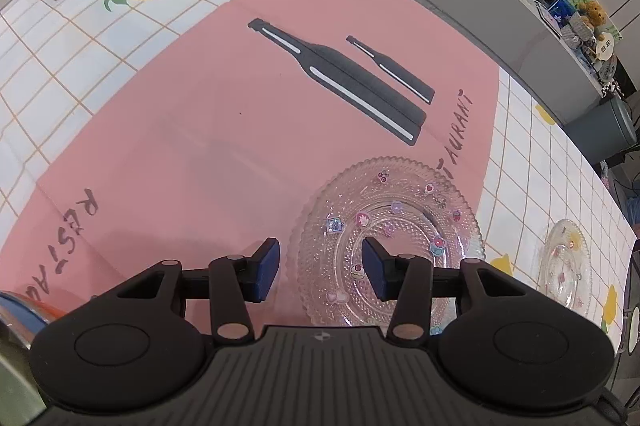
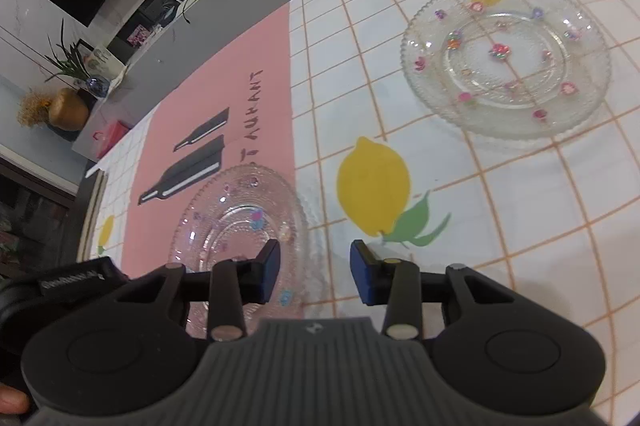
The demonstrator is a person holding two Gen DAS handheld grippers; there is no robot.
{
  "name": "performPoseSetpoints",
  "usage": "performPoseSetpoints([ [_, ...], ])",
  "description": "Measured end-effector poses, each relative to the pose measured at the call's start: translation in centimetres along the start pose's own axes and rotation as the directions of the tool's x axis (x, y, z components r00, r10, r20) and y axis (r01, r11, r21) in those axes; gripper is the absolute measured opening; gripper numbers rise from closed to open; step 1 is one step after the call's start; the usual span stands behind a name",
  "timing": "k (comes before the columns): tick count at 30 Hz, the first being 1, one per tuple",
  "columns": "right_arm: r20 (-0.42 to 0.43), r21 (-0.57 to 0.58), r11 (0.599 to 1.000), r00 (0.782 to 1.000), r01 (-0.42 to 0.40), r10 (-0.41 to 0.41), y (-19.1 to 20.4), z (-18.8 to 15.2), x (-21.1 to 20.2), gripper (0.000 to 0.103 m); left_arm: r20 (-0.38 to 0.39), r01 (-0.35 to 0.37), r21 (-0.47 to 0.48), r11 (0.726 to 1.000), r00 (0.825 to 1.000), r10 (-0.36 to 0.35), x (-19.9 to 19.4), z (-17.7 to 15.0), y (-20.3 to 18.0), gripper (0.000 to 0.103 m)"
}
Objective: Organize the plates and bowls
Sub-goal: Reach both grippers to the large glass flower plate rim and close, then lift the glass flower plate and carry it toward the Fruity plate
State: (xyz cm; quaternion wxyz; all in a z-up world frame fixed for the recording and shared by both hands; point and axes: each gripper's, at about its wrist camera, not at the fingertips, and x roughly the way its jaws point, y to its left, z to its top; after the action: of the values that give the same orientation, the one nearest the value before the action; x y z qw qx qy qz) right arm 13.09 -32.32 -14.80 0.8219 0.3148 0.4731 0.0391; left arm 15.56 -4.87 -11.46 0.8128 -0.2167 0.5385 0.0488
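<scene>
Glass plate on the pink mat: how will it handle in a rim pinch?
The glass plate looks rigid and probably breakable, so set it down gently. Its beaded, scalloped rim may give the pads some bite, though glass tends to be slick. It lies flat on the pink mat, leaving little room under the edge.

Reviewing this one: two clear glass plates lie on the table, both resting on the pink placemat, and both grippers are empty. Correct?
Not quite. Only the near plate rests on the pink placemat; the far plate lies on the white checked tablecloth, as the right wrist view shows. The left gripper and right gripper are indeed empty, jaws open.
</scene>
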Motion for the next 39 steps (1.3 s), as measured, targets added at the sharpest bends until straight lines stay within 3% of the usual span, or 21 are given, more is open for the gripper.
performPoseSetpoints([
  [2,-0.014,0.013,1.0,1.0,-0.009,0.009,0.1,0.1,0.4,0.027,-0.018,-0.007,0.016,1.0,1.0,0.007,0.6,-0.1,-0.2,0.054],
  [4,-0.016,0.019,1.0,1.0,-0.02,0.02,0.2,0.1,0.7,0.023,-0.021,0.0,0.032,0.999,1.0,0.001,0.9,-0.2,-0.3,0.05],
  [6,-0.014,0.021,1.0,1.0,-0.017,0.018,0.3,0.1,0.9,0.02,-0.013,0.006,0.046,0.999,1.0,-0.005,1.0,-0.3,-0.4,0.035],
  [10,-0.013,0.028,1.0,1.0,-0.003,0.004,0.1,0.1,1.1,0.006,0.004,-0.027,0.082,0.996,1.0,0.027,1.0,-0.3,-0.9,0.023],
  [19,0.022,0.06,0.998,0.999,0.028,-0.029,-1.9,1.0,-0.1,0.008,-0.019,0.023,0.183,0.983,1.0,-0.02,1.2,-1.6,-2.8,0.021],
  [24,0.027,0.059,0.998,0.999,0.025,-0.026,-2.3,1.4,-0.3,0.011,0.042,-0.001,0.195,0.981,0.999,-0.008,1.2,-1.7,-3.0,0.038],
  [29,0.029,0.06,0.998,1.0,-0.002,0.001,-2.1,1.5,0.1,0.013,0.063,0.017,0.189,0.982,0.998,-0.03,1.5,-1.5,-2.9,0.038],
  [30,0.031,0.054,0.999,1.0,-0.003,0.001,-2.0,1.5,0.2,0.013,0.066,0.019,0.2,0.98,0.997,-0.033,1.6,-1.6,-3.0,0.031],
  [34,0.036,0.02,0.999,0.999,0.026,-0.026,-1.4,1.4,0.2,0.007,0.09,-0.011,0.236,0.972,0.996,-0.01,1.5,-2.0,-3.5,0.027],
  [39,0.032,0.045,0.999,0.999,0.022,-0.024,-1.7,1.4,0.0,0.007,0.092,0.02,0.204,0.979,0.995,-0.039,0.9,-1.7,-2.7,0.018],
])
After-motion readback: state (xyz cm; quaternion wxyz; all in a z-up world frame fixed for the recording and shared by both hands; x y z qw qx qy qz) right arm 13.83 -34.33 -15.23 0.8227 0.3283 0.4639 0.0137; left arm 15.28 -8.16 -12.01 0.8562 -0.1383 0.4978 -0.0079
